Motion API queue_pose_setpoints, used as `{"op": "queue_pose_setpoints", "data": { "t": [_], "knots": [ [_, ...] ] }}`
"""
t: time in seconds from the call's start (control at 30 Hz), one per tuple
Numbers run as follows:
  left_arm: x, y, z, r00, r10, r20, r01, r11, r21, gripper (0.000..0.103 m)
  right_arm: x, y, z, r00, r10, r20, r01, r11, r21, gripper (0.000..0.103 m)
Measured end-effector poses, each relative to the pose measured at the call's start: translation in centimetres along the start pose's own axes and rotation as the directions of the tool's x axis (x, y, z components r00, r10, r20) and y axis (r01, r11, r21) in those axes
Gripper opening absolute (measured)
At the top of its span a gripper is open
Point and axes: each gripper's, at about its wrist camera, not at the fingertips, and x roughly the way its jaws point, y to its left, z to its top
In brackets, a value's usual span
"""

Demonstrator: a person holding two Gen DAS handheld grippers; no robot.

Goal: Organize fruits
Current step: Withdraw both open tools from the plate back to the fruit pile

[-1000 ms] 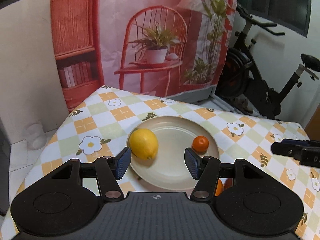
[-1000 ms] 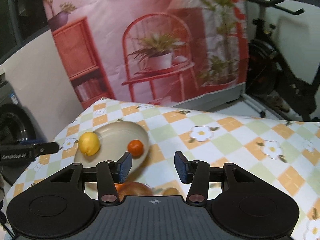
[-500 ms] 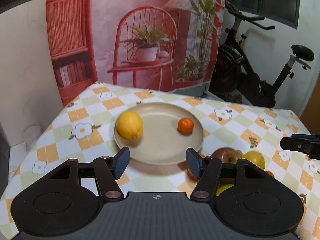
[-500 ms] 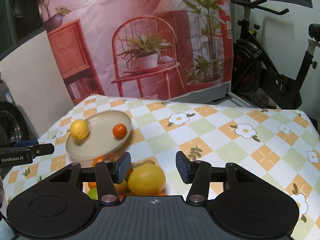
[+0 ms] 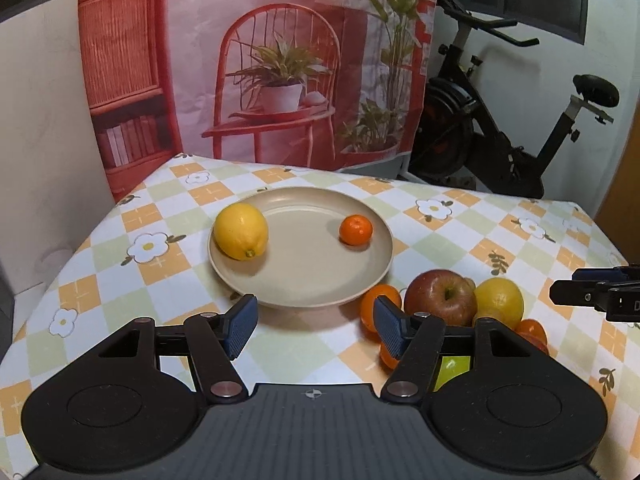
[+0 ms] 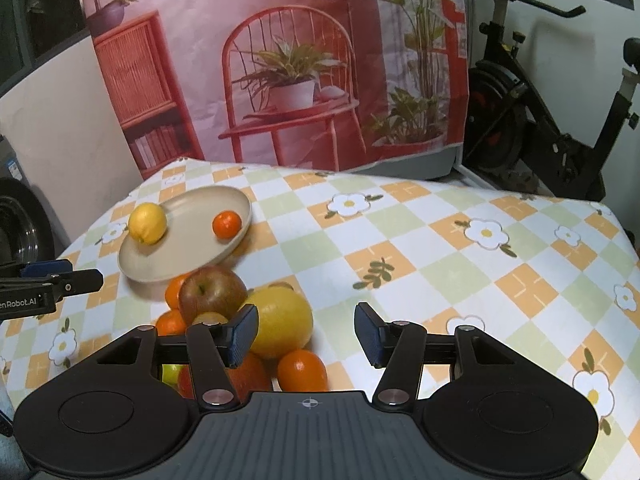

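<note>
Since the earlier frames both grippers have drawn back from the plate (image 5: 384,232), so the loose pile of fruit beside it, hidden or cut off before, now shows in both views. The left gripper (image 5: 314,330) stands moderately wide with nothing between its pads, poised over bare tablecloth (image 5: 304,344) just in front of the plate. The right gripper (image 6: 306,334) is somewhat narrower, also empty, and hangs over the near edge of the pile.

On the plate lie 1 lemon (image 5: 241,231) at its left rim and 1 small mandarin (image 5: 355,230) toward the right, well apart. Off the plate, just beside its near right edge, sit the apple (image 5: 440,298), a second lemon (image 6: 280,322) touching it, several more mandarins such as the one (image 6: 302,370) nearest the right gripper, and something green (image 6: 171,374) mostly hidden behind the left finger.

All of these look firm and round, so they will likely roll if nudged, and lifting 1 may shift its neighbours. The second lemon seems the heaviest next to the apple, with a waxy skin; I would take it across its short middle, and the right jaws probably need to spread further first. The mandarins are light but softer, so a gentle squeeze across the widest part should do.
</note>
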Motion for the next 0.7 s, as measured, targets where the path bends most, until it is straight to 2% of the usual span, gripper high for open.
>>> {"op": "queue_pose_setpoints", "data": {
  "t": [0.23,0.53,0.6,0.67,0.7],
  "knots": [
    [0.6,0.0,0.3,1.000,-0.006,-0.018,0.006,1.000,0.012,0.067,0.4,-1.4,-0.4,1.000,-0.023,-0.018,0.023,1.000,0.017,0.050],
    [1.1,1.9,4.1,1.000,-0.006,0.009,0.005,0.999,0.036,0.067,1.4,-2.0,-0.6,1.000,-0.005,-0.027,0.006,0.999,0.042,0.050],
    [0.9,2.2,5.2,0.999,0.003,0.033,-0.004,0.999,0.042,0.069,1.4,-1.9,-0.6,1.000,-0.008,-0.026,0.009,0.999,0.039,0.050],
    [0.9,2.7,5.9,0.999,0.002,0.033,-0.003,1.000,0.024,0.079,1.4,-1.8,-0.6,1.000,-0.005,-0.028,0.006,0.999,0.038,0.050],
    [1.1,3.0,5.9,1.000,-0.012,0.020,0.012,1.000,0.005,0.080,1.5,-1.6,-0.7,1.000,-0.001,-0.029,0.002,0.999,0.036,0.050]
  ]
}}
